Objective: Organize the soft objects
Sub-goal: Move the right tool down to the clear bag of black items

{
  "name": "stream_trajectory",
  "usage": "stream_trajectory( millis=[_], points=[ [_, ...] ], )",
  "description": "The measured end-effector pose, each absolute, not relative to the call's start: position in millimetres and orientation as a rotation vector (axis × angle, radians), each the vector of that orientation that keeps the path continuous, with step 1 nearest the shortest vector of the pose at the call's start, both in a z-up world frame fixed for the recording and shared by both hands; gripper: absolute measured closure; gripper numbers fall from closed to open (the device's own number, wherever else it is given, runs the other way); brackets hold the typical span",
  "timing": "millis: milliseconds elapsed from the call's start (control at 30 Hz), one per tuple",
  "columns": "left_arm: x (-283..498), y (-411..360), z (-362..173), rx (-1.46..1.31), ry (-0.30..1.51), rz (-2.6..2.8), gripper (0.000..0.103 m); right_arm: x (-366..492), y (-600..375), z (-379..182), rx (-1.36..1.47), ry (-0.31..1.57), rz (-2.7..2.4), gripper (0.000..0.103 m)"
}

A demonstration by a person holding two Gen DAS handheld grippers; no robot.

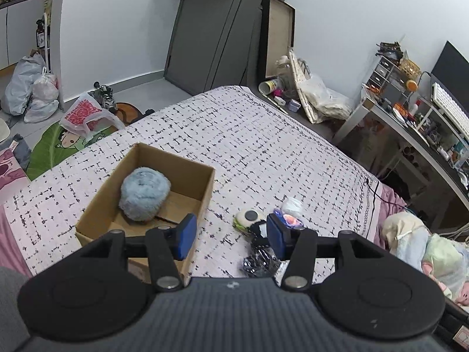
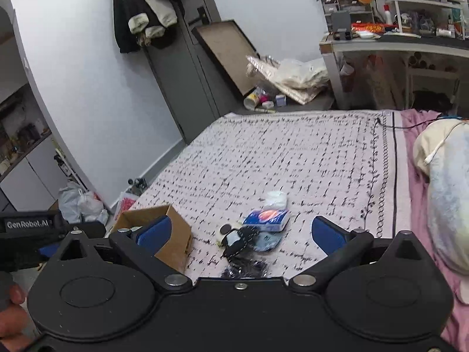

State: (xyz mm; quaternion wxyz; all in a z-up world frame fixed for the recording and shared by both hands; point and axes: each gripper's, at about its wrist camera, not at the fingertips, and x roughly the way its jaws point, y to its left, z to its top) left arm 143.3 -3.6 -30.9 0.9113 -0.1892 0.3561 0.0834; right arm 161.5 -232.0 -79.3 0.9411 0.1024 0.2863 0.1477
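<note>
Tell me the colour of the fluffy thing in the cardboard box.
Pale blue fluffy ball, clearest in the left wrist view.

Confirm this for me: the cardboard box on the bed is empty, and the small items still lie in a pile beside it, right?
Not quite. The cardboard box is not empty: a fluffy blue plush already sits inside it, as the left wrist view shows. The small items do lie in a pile beside it on the bed.

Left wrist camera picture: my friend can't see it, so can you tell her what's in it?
A brown cardboard box sits on a bed with a black-and-white patterned cover, and a fluffy light-blue soft toy lies inside it. To the right of the box, a small pile of soft things waits on the cover. The left gripper is open and empty.
</note>
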Motion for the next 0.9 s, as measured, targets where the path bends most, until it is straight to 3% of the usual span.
stream_trajectory(
  millis=[100, 233, 367, 900],
  points=[
    [143, -16, -32, -0.359, 0.756, 0.176, 0.047, 160, -245, -78, 0.231, 0.585, 0.297, 0.0],
    [138, -33, -34, -0.291, 0.733, 0.194, 0.021, 162, -257, -81, 0.259, 0.597, 0.297, 0.0],
    [139, -44, -38, -0.253, 0.743, 0.18, 0.012, 166, -265, -92, 0.304, 0.627, 0.318, 0.0],
    [162, -56, -67, -0.319, 0.779, 0.206, 0.012, 188, -282, -130, 0.477, 0.763, 0.335, 0.0]
  ],
)
